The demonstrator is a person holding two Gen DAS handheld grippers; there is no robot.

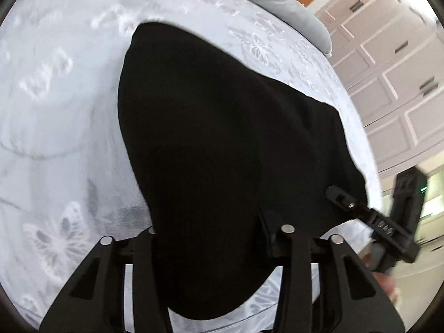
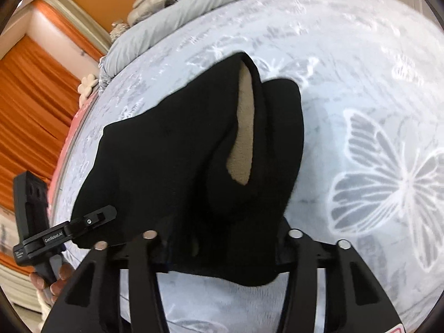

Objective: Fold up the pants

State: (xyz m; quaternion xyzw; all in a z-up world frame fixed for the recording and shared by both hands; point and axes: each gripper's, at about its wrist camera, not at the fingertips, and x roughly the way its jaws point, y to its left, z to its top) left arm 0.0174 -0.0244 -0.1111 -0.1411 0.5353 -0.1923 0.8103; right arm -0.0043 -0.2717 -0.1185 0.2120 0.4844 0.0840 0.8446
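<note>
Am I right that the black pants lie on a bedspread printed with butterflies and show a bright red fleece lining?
Not quite: the lining is tan, not red, as the right wrist view shows. The black pants do lie on the butterfly-printed bedspread.

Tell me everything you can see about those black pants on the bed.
The black pants lie bunched on a pale butterfly-print bedspread, already doubled into a thick bundle. The cloth looks soft and heavy, with a tan fleecy lining showing where one opening gapes. Their near edge sits between the fingers of both handheld grippers: the left gripper and the right gripper each have cloth between their jaws, apparently pinched. The folds look rounded, not flat.
</note>
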